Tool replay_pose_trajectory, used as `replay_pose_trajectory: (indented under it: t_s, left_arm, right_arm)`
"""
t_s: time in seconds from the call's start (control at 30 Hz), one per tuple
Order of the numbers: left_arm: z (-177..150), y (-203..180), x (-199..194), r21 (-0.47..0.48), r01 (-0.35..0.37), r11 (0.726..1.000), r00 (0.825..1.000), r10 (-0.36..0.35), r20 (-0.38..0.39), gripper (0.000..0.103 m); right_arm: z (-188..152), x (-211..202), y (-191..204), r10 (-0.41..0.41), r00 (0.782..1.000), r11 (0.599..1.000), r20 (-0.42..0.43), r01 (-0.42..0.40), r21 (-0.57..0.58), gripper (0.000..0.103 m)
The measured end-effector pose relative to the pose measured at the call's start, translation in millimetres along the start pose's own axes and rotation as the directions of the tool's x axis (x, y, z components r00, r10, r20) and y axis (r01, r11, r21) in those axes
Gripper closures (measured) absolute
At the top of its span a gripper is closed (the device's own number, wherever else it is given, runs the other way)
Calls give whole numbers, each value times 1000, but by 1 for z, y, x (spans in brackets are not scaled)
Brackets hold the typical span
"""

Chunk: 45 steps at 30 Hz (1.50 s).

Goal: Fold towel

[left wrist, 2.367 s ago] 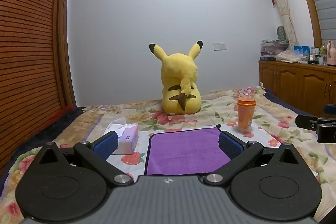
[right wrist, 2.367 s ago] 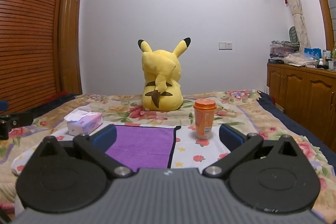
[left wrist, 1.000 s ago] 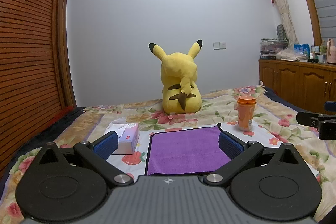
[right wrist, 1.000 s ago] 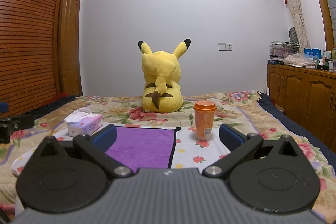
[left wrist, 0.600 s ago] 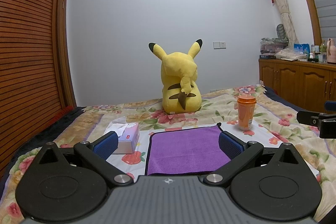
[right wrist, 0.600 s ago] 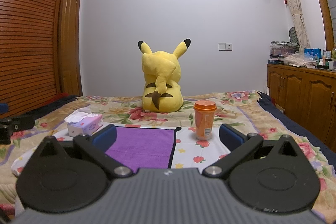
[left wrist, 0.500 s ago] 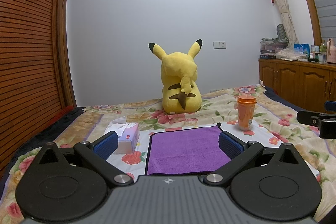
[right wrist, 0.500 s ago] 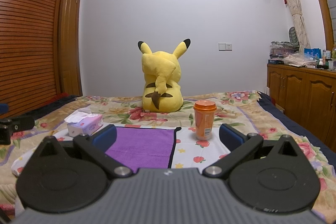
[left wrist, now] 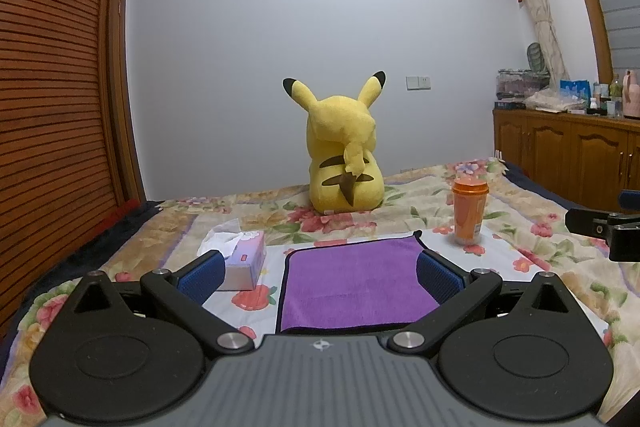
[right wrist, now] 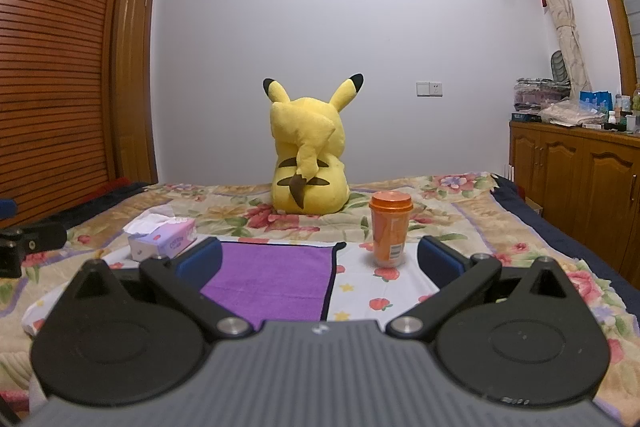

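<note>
Nothing is seen to have moved since the earlier frames: both tools are held where they were, low over the near edge of the bed [left wrist: 560, 259]. The left tool [left wrist: 320, 273] and right tool [right wrist: 320, 259] are spread wide, with nothing gripped. The towel [left wrist: 356, 283] is laid flat near the bed's near edge, between a tissue box [left wrist: 244, 263] and a cup [left wrist: 469, 213]. A plush [left wrist: 344, 155] is seated toward the far edge.
</note>
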<state>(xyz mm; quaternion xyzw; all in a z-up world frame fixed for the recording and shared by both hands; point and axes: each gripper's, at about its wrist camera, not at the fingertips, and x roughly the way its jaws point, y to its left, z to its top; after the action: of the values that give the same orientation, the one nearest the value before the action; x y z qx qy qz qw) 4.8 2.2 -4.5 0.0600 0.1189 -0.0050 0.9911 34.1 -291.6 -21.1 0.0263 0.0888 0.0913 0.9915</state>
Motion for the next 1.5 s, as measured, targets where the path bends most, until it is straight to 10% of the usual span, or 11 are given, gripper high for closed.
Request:
replay_pose_trajectory:
  t_s: [1.5]
  left_arm:
    - [-7, 16, 84, -14, 36, 999, 975, -38, -220, 0]
  right_arm:
    - [-11, 70, 8, 53, 982, 997, -180, -63, -50, 0]
